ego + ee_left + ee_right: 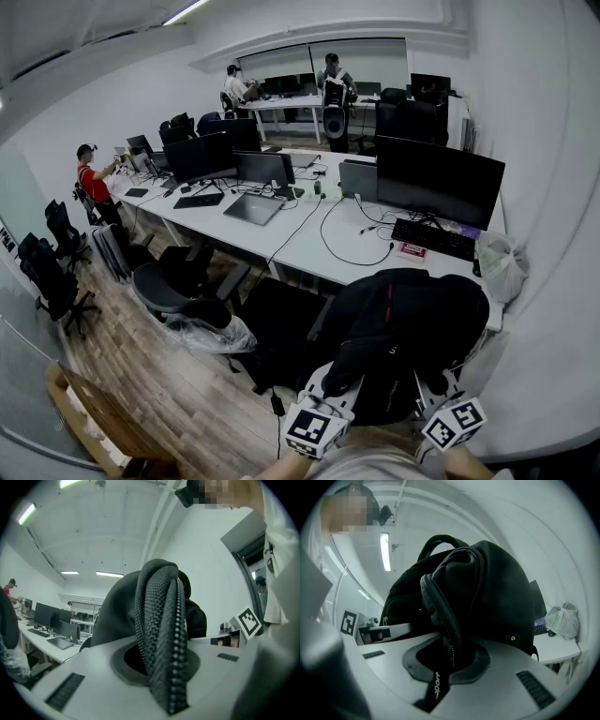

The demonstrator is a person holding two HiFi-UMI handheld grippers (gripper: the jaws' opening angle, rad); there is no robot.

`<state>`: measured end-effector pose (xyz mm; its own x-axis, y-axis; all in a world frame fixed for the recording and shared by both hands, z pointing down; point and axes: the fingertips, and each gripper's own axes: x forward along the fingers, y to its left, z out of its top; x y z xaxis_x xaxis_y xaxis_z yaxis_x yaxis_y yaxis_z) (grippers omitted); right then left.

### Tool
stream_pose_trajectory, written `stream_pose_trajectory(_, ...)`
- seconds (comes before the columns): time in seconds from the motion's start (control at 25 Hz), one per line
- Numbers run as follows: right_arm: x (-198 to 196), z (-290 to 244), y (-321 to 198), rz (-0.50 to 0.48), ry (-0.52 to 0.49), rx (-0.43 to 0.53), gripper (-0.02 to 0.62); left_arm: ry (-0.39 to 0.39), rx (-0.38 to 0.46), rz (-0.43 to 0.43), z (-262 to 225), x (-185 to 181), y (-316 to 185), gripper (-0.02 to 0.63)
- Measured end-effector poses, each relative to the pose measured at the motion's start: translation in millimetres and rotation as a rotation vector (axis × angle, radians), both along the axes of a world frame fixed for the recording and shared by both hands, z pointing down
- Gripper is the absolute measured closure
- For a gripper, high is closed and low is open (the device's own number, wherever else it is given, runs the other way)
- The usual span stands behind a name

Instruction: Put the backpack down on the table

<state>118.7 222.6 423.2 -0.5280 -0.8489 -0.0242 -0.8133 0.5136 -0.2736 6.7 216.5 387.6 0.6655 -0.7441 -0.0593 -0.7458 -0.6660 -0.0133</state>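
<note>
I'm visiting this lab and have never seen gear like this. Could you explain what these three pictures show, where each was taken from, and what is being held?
There is no robot here: a person holds a claw in each hand. The head view comes from a camera on the person's head, looking down at a black backpack and a long white table with a monitor, keyboard and laptop. The other two pictures come from cameras riding on each claw. The left claw is shut on a woven strap of the backpack; the right claw is shut on its zipped edge. The backpack seems held up just short of the table, not yet set down.
</note>
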Motion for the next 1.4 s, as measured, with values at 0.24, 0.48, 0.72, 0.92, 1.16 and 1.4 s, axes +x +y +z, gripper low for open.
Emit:
stream_pose_trajectory(0.24,1.7,2.5,-1.2,-0.004,0.0,0.0,0.566,0.002,0.005,0.001,1.1,2.8,-0.8,0.569)
stream_pose_trajectory(0.48,2.8,1.8,-0.5,0.001,-0.005,0.001,0.566,-0.001,-0.008,-0.007,-1.4,1.5,-0.2,0.569)
stream_pose_trajectory(0.72,0.7,-0.4,2.6,0.0,-0.012,0.006,0.564,0.002,-0.002,-0.001,-2.2,0.1,2.2,0.569)
stream_pose_trajectory(0.92,-2.5,-2.9,2.1,-0.002,-0.008,0.012,0.565,0.017,0.007,0.007,-3.9,-2.0,1.5,0.569)
stream_pose_trajectory(1.16,-14.7,-1.7,-2.2,0.002,0.001,0.009,0.565,0.03,0.002,0.008,-1.2,-14.9,-4.0,0.569)
stream_pose_trajectory(1.4,-32.2,-1.6,-6.9,0.009,0.018,0.006,0.566,0.034,-0.002,0.006,1.0,-33.9,-10.1,0.569)
